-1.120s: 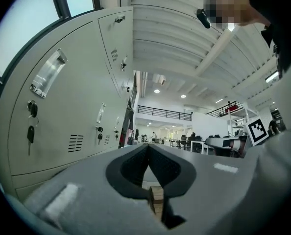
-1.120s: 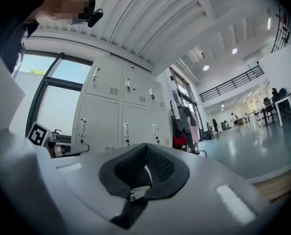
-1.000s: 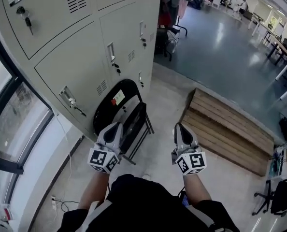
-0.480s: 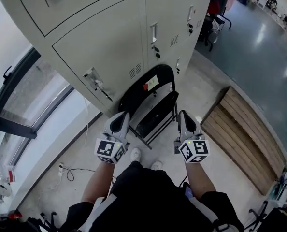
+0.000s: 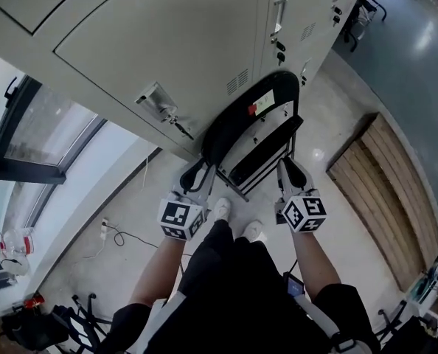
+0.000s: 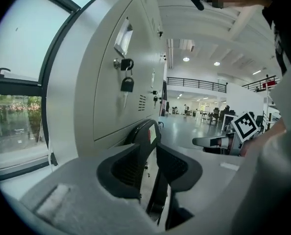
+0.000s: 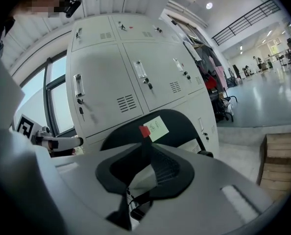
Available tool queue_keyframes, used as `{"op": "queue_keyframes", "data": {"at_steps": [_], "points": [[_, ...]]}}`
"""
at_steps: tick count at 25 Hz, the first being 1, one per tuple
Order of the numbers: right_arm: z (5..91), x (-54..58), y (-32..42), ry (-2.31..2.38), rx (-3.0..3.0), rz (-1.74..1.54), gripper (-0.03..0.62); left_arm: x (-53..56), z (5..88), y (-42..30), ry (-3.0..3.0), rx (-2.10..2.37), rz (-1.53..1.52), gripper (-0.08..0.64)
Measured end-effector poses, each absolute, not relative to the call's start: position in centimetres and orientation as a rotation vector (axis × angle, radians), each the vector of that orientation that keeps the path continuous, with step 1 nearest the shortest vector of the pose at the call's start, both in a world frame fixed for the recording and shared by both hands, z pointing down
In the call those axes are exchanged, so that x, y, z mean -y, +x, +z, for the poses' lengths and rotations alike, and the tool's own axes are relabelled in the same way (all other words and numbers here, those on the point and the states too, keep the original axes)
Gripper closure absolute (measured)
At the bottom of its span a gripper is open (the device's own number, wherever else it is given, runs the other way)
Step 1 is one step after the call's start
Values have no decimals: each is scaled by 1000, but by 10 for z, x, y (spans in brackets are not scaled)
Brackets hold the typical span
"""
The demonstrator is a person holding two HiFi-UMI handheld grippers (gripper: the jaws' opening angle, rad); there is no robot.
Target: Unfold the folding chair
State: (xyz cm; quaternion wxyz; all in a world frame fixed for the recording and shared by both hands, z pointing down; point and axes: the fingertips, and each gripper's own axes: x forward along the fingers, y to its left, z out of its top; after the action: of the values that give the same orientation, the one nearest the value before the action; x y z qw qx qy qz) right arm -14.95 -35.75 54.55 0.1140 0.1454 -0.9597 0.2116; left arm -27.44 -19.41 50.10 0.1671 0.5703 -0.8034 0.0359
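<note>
A black folding chair [image 5: 257, 115] leans folded against the grey lockers, with a white note and red tab on its backrest. My left gripper [image 5: 201, 171] is low at the chair's left edge. Its jaws are opening, and the chair frame [image 6: 149, 137] shows in the gap just beyond the pads without touching them. My right gripper [image 5: 290, 168] hangs at the chair's lower right side. Its jaws are also opening, though only a narrow gap shows. The backrest [image 7: 182, 126] rises behind the right gripper [image 7: 146, 166], clear of its pads.
The lockers [image 5: 167, 43] stand directly behind the chair, with keys [image 6: 127, 84] hanging from one lock. A window [image 5: 35, 139] is on the left and a low wooden platform [image 5: 385, 190] on the right. A cable [image 5: 119, 234] lies on the floor, and the person's shoes [image 5: 220, 209] are near the chair's feet.
Both grippers have sunk and come forward to the chair's sides. Their jaws, shut before, now stand apart. The head has leaned closer to the lockers.
</note>
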Motion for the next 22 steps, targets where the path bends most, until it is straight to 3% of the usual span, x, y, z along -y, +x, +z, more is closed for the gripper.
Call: {"op": "queue_keyframes", "data": {"at_steps": [11, 22], "points": [[612, 360, -168, 548, 2637, 721, 435, 198, 566, -315, 1424, 2283, 318, 331], [696, 370, -197, 809, 2324, 926, 306, 217, 580, -316, 1495, 2143, 287, 330]]}}
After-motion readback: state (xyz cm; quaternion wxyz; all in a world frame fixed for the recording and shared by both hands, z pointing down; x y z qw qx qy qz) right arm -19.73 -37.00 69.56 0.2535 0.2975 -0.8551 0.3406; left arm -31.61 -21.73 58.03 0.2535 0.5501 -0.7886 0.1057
